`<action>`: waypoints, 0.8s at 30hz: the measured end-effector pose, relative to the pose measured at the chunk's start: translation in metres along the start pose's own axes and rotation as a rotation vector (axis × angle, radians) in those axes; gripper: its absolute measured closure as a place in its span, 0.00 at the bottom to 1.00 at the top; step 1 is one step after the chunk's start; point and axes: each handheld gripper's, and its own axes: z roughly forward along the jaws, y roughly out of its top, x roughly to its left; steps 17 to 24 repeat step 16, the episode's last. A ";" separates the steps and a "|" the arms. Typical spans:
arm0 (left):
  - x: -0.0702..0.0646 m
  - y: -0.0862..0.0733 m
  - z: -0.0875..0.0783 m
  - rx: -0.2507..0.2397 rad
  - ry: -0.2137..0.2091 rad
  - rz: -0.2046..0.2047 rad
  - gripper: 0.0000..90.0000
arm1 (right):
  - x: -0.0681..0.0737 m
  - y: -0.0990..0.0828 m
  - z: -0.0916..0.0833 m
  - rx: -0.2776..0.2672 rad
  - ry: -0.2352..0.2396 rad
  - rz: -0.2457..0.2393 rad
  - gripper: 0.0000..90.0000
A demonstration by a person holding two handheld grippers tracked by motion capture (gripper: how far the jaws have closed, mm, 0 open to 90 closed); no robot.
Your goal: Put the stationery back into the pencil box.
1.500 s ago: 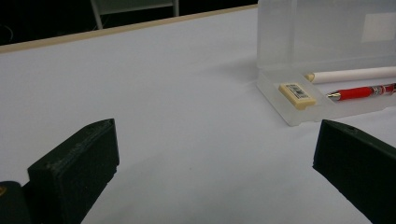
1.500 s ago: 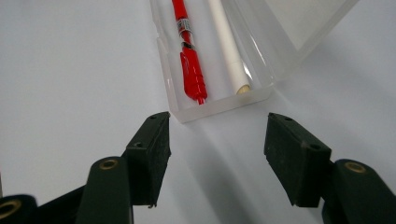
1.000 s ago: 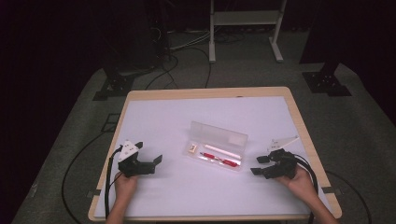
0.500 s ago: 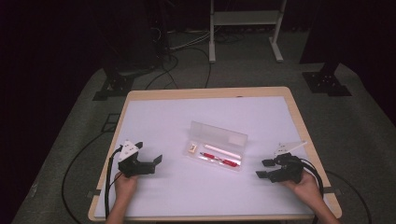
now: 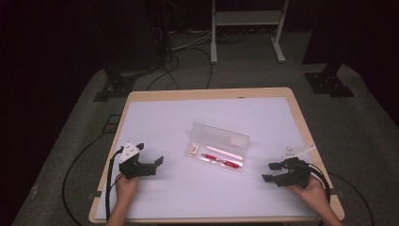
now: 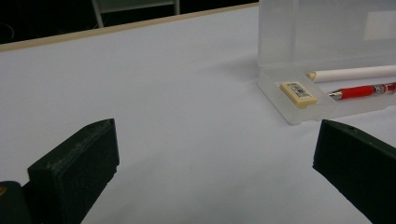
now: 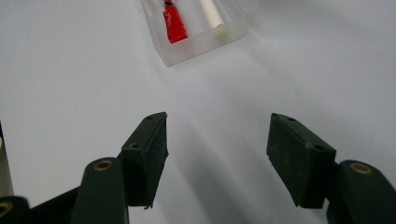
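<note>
A clear plastic pencil case [image 5: 218,146] lies open in the middle of the white table [image 5: 197,117], lid raised at the back. Inside rest a red pen [image 5: 221,161] [image 6: 364,89] [image 7: 174,22], a white pen [image 5: 224,151] [image 6: 355,73] [image 7: 210,14] and a small eraser [image 5: 192,149] [image 6: 298,92]. My left gripper [image 5: 157,165] [image 6: 210,158] stands open on the table to the case's left, nothing between its jaws. Right of the case, my right gripper [image 5: 269,172] [image 7: 217,149] is open too, aimed at the case's end and apart from it.
The table's wooden edge [image 5: 303,127] frames the white surface. Beyond it on the floor are a white stand [image 5: 244,19], black stand bases [image 5: 329,82] and cables [image 5: 183,61]. Each gripper's cable trails off the near edge beside the person's hands.
My right gripper has drawn back toward the near right corner, away from the case. The left gripper and the case have stayed put.
</note>
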 end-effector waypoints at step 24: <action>0.000 0.000 0.000 0.006 0.010 0.002 0.00 | 0.008 -0.032 -0.009 -0.141 -0.025 0.056 0.38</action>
